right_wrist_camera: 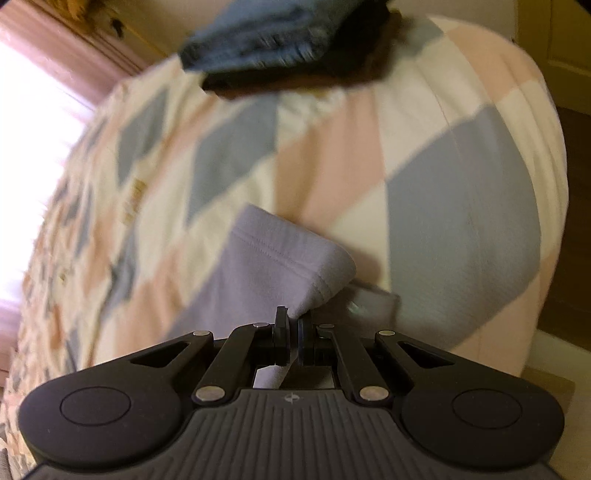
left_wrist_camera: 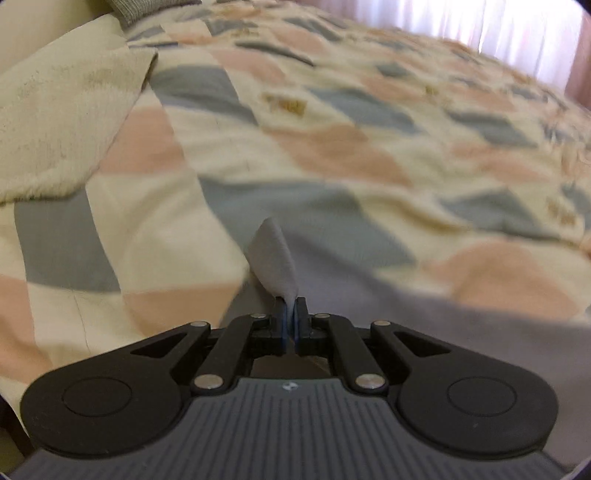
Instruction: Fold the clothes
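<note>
In my left wrist view, the left gripper [left_wrist_camera: 290,308] sits at the lower centre of the frame, its jaws pressed together on a corner of the lavender-grey garment [left_wrist_camera: 275,256]. That pinched corner stands up as a small flap just above the fingertips, and the rest of the cloth spreads away toward the lower right of the frame, lying on the patchwork bedspread [left_wrist_camera: 332,147]. The bedspread, in cream, pink and grey-blue diamonds, fills most of the view. A cream towel [left_wrist_camera: 62,110] lies on it at the upper left, well apart from the garment. A bright curtained window [left_wrist_camera: 480,26] glows along the upper right edge. The picture is somewhat blurred.

In my right wrist view, the right gripper [right_wrist_camera: 291,325] is also at the lower centre, jaws clamped on a stitched hem of the same lavender-grey garment [right_wrist_camera: 280,258]. The hem bunches up just above the fingertips, a strip of the cloth shows below them inside the gripper frame, and the fabric trails toward the lower left over the bedspread [right_wrist_camera: 443,184]. At the top centre a stack of folded clothes [right_wrist_camera: 273,40], blue denim over something dark, rests on the bedspread, well apart from the garment. The window [right_wrist_camera: 33,147] is at the left edge.
</note>
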### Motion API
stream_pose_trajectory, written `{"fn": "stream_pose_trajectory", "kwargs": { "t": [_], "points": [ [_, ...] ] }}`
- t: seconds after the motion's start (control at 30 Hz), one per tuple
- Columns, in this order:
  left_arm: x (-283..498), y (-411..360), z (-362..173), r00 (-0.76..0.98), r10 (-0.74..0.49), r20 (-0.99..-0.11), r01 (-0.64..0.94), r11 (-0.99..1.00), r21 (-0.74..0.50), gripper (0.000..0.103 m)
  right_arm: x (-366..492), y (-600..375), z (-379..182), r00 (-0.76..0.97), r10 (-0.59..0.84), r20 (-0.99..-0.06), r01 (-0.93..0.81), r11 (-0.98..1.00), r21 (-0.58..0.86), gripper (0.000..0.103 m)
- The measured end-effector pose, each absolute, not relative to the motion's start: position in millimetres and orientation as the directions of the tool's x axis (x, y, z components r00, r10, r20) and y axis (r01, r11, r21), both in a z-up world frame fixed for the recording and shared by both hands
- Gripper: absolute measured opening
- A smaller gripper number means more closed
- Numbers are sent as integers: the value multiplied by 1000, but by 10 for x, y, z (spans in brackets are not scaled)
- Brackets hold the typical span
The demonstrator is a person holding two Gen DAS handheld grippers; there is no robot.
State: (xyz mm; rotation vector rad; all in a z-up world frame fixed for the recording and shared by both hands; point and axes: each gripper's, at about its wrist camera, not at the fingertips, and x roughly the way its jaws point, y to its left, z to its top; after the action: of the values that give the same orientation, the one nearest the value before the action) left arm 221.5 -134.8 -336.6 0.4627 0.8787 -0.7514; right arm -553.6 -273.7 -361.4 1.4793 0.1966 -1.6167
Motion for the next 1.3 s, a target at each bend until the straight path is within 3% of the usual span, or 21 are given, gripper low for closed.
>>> {"fn": "stream_pose_trajectory", "kwargs": {
  "t": [0.27,0.47,0.67,0.87,1.13,1.2,1.3],
  "points": [
    [2134,-1016,-3006,454,-458,-765,727,686,21,4,-5538,-2707,-3438,149,-520,-841,731,-515,448,4],
    [2091,-885,-3258,457,-386,-801,724,685,83,4,-5613,-2664,-3591,140,-463,-875,749,-528,399,4],
    [2079,-813,-3231,457,-410,-789,731,679,70,4,-5610,-2604,-3522,138,-473,-870,772,-499,394,3],
    [2028,-748,-3585,429,-362,-828,712,699,63,4,-5627,-2615,-3694,117,-416,-902,796,-503,335,4],
    [2002,-648,-3513,440,-421,-793,703,711,12,4,-5614,-2590,-3715,96,-409,-907,800,-510,315,4],
    [2049,-632,-3578,443,-407,-799,704,710,28,16,-5617,-2600,-3714,96,-402,-911,800,-513,311,4],
    [2205,-526,-3737,431,-332,-839,657,753,39,21,-5607,-2607,-3746,92,-390,-916,802,-517,301,4]
  ]
}}
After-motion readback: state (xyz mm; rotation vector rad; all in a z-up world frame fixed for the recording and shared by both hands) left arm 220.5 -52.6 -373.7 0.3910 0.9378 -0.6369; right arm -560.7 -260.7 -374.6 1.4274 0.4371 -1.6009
